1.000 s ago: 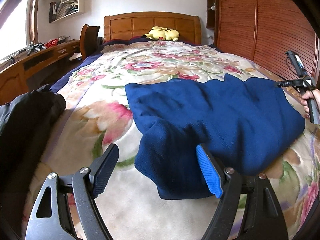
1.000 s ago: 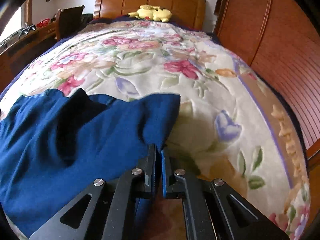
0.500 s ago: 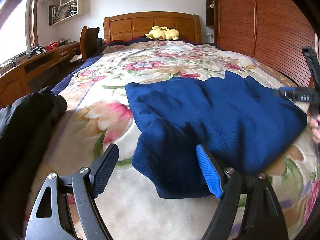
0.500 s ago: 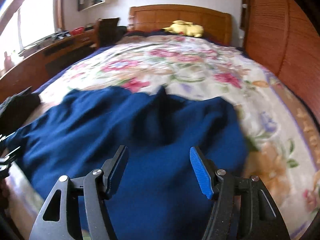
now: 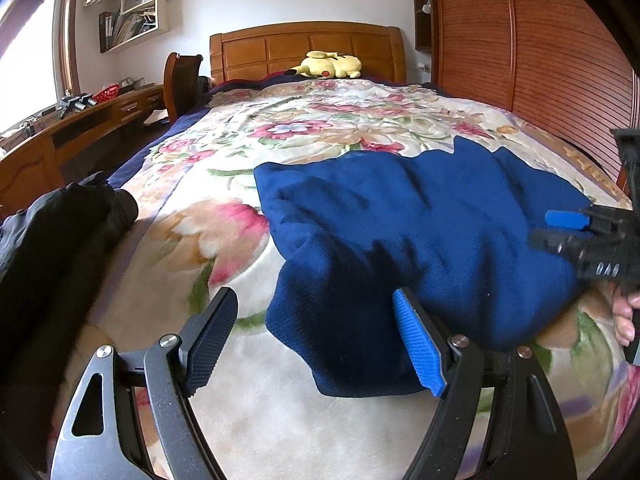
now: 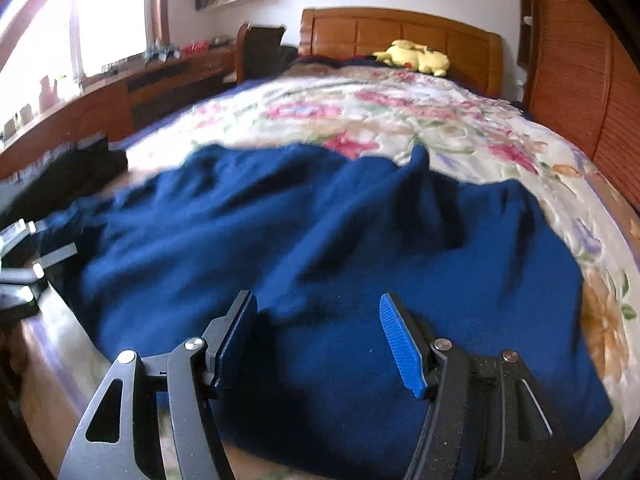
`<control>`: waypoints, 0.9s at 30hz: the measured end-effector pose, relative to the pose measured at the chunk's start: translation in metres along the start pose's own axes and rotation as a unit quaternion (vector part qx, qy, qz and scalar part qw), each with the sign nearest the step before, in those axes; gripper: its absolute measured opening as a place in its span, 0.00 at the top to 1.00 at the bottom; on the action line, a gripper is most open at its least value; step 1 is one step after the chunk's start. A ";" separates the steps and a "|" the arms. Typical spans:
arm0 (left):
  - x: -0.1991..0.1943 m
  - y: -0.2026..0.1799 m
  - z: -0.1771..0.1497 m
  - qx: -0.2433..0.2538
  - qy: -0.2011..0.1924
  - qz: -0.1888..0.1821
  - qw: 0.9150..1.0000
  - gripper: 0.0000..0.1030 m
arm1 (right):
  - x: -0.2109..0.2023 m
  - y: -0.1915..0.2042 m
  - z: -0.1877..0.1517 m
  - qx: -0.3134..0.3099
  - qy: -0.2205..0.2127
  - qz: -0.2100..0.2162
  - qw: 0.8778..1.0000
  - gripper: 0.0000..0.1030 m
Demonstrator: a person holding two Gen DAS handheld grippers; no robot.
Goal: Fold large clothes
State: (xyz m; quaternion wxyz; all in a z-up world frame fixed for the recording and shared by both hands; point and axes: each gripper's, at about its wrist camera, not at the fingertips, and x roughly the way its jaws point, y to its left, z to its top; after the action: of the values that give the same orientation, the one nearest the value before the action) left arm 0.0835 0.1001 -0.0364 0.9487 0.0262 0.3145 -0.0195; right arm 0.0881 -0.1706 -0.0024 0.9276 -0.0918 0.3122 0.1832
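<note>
Hovering over the near edge of the bed, I am keeping both pairs of tongs released and empty above a blue sweater (image 5: 420, 220) that is lying spread across the flowered blanket (image 5: 224, 152). My left tongs (image 5: 316, 340) are standing wide apart, one dark pad over bare blanket and the blue pad (image 5: 418, 344) over the sweater's lower left corner, which is hanging toward me in a thick rounded lobe; I judge that they are waiting there because that corner is the natural handle for the coming fold. My right tongs (image 6: 318, 336) are likewise parted, with cloth beneath the gap but nothing pinched between the pads, and they are aiming at the sweater's near hem. In the left view the same tool (image 5: 588, 240) is showing at the right margin, with my fingers (image 5: 626, 316) wrapped around its handle just beside the garment's right edge. The sweater is lying crosswise, rumpled in soft ridges, apparently doubled at least once, so I judge the folding to be partly done. A black garment (image 5: 60, 240) is sitting in a heap at the bed's left side, well apart from the blue one, probably set aside there. A yellow plush toy (image 5: 328, 66) is resting against the wooden headboard (image 5: 304, 44), clear of the working area.
</note>
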 end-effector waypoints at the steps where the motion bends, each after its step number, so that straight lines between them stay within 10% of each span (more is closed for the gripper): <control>1: 0.000 0.000 0.000 0.001 0.001 0.000 1.000 0.22 | 0.001 0.002 -0.001 -0.010 0.006 -0.003 1.000 0.36; 16: -0.001 0.005 -0.004 -0.018 0.020 -0.023 0.999 0.24 | 0.018 0.010 0.002 -0.025 0.023 0.003 0.999 0.33; 23: -0.002 -0.012 0.005 0.013 0.030 -0.050 0.998 0.81 | 0.019 0.009 0.000 -0.025 0.023 0.005 0.999 0.33; 27: -0.010 -0.023 0.015 0.029 0.024 -0.036 0.999 0.90 | 0.018 0.007 -0.001 -0.022 0.023 0.010 0.999 0.33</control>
State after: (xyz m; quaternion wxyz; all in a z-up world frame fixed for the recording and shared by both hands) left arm 0.0838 0.0768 -0.0191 0.9385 0.0425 0.3370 -0.0622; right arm 0.0986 -0.1594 -0.0145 0.9160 -0.1131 0.3305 0.1974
